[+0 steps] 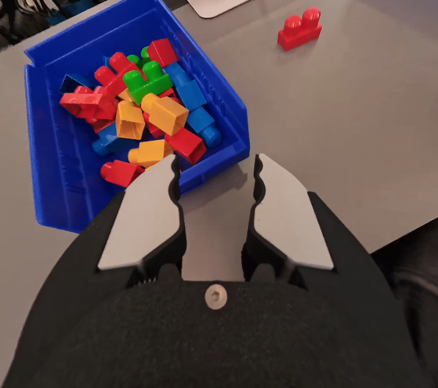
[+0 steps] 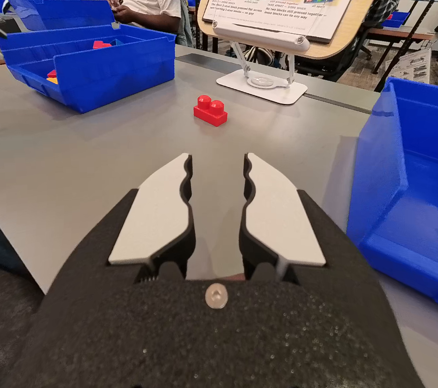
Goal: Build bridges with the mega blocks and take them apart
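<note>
We held the left gripper and right gripper parted and empty, the red two-stud block standing alone mid-table, likely staged as bridge span, supply bin near left.

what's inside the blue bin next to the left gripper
The blue bin holds a loose heap of blocks: red, orange, blue and a green two-stud block on top. Lower blocks are covered by the pile, and the left gripper's fingers hide the near corner.
</note>
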### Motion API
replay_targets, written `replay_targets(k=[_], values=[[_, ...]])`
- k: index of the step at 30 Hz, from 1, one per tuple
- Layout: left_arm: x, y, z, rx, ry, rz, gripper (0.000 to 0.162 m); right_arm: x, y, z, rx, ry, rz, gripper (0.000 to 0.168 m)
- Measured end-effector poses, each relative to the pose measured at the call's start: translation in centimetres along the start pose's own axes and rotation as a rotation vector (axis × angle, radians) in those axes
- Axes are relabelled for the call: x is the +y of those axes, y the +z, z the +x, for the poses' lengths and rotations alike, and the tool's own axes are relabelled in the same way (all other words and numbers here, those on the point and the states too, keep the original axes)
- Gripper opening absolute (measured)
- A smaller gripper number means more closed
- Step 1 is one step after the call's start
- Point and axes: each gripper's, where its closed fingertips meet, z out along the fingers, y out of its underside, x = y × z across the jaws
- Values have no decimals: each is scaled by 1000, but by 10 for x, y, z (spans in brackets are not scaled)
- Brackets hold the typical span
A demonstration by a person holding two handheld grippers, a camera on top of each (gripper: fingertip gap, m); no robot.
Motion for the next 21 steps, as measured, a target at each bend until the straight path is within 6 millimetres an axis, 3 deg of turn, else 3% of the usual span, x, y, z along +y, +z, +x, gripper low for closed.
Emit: replay_targets(k=[3,5,9,13,15,16,21], values=[[-5,17,-12,-8,175,-54,60,3,1,-1,6,-16,-9,41],[-4,39,-26,27,273,-129,63,4,1,-1,10,-21,-12,41],[3,85,-57,107,364,-300,74,5,1,1,20,-22,-18,41],[5,115,-79,177,383,-381,86,11,2,5,31,-16,-32,41],[10,122,-76,255,380,-405,83,11,1,7,34,-3,-30,41],[13,124,-74,286,390,-409,68,11,0,8,37,2,-29,41],[8,113,-64,349,481,-408,66,11,-4,12,42,19,-26,40]])
